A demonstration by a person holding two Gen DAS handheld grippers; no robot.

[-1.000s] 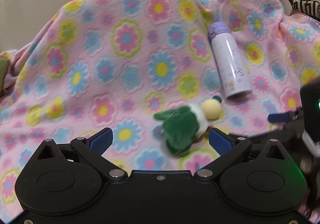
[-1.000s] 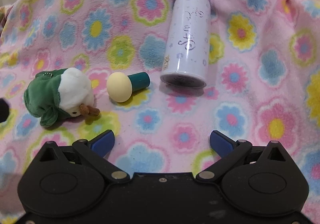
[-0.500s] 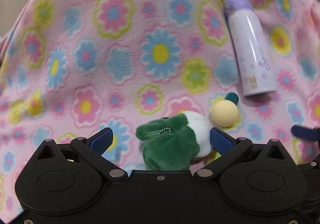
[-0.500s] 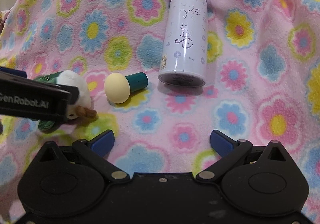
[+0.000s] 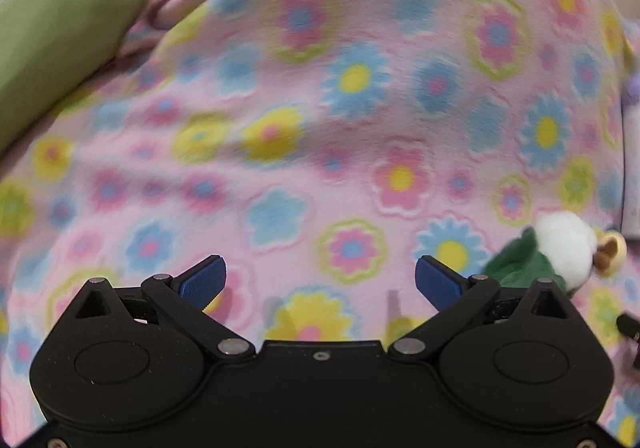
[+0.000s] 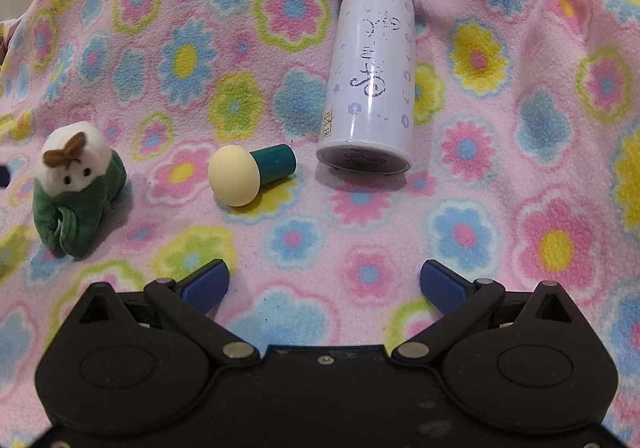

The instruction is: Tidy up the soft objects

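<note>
Beyond the wide, closing left tongs (image 5: 320, 278), empty, a blurred plush toy (image 5: 552, 252) sits half cut off; right tongs (image 6: 324, 280) wide.

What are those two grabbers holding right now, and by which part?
Nothing. The left gripper has only blanket between its closing jaws; the plush toy sits outside them. The right gripper is open and empty.

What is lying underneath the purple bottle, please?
The purple bottle lies on its side directly on the flowered fleece blanket. Whatever the blanket covers beneath it cannot be seen.
</note>
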